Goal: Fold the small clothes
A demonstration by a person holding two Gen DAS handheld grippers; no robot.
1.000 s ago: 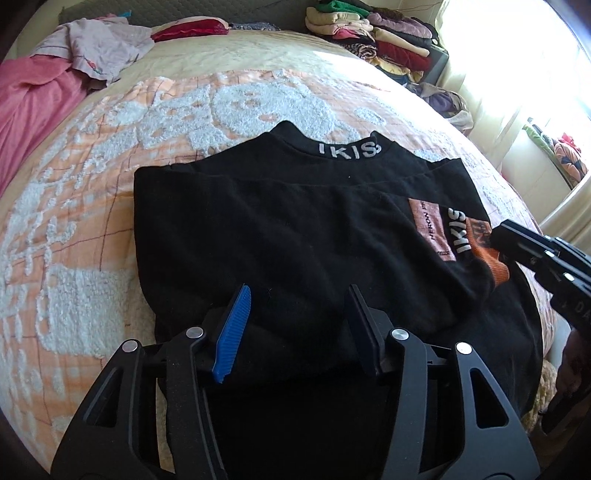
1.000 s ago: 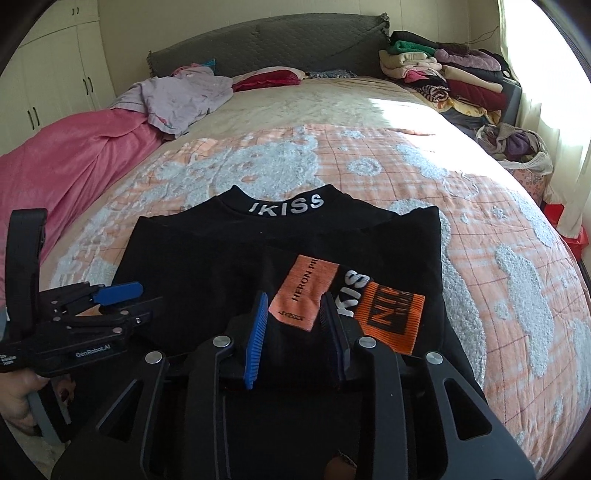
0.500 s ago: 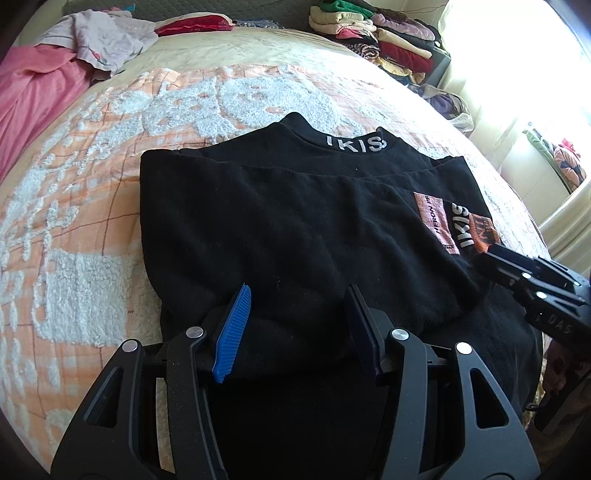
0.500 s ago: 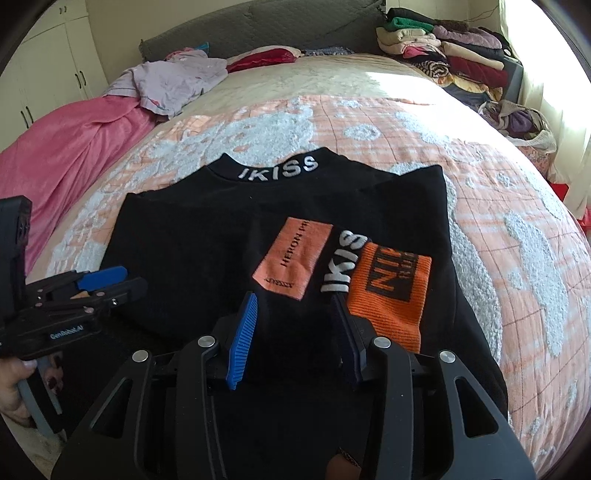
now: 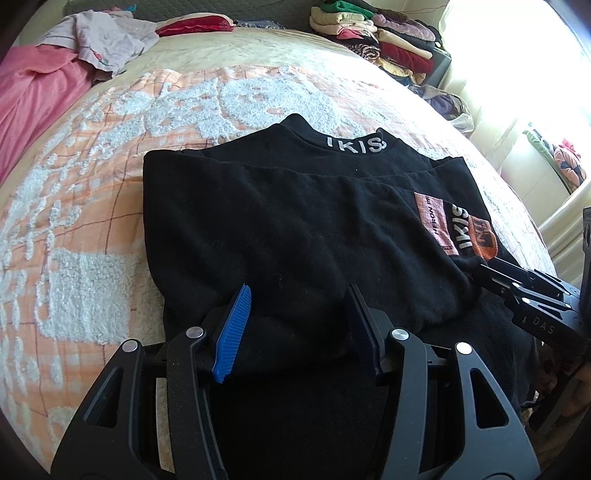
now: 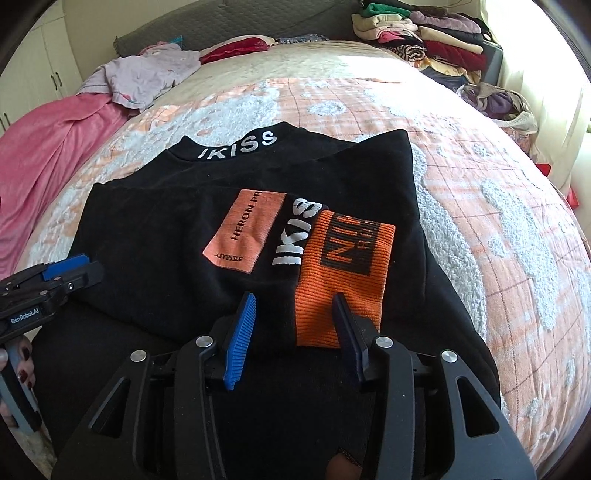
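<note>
I am looking across the bed (image 6: 517, 206), which is wearing an orange-and-white fleecy blanket (image 5: 74, 206). Along its far left edge a pink cover (image 6: 51, 147) is lying with a lilac garment (image 6: 144, 74) crumpled on top of it, and at the far right a stack of folded clothes (image 6: 424, 33) is standing beside the bright window.

The black sweatshirt (image 5: 295, 229) is lying in the middle of the blanket, partly folded, with its "IKISS" collar (image 6: 236, 146) pointing toward the headboard. One sleeve is lying across the body, showing a salmon patch (image 6: 245, 230) and ending in an orange ribbed cuff (image 6: 343, 273).

I am holding the left tool (image 5: 295, 325) wide open over the sweatshirt's near fold, its blue-padded fingers (image 5: 232, 332) standing apart above the black cloth and gripping nothing. The right tool (image 6: 293, 330) is likewise spread open, its right finger sitting over the near end of the orange cuff; I cannot tell whether it is touching the fabric.
</note>
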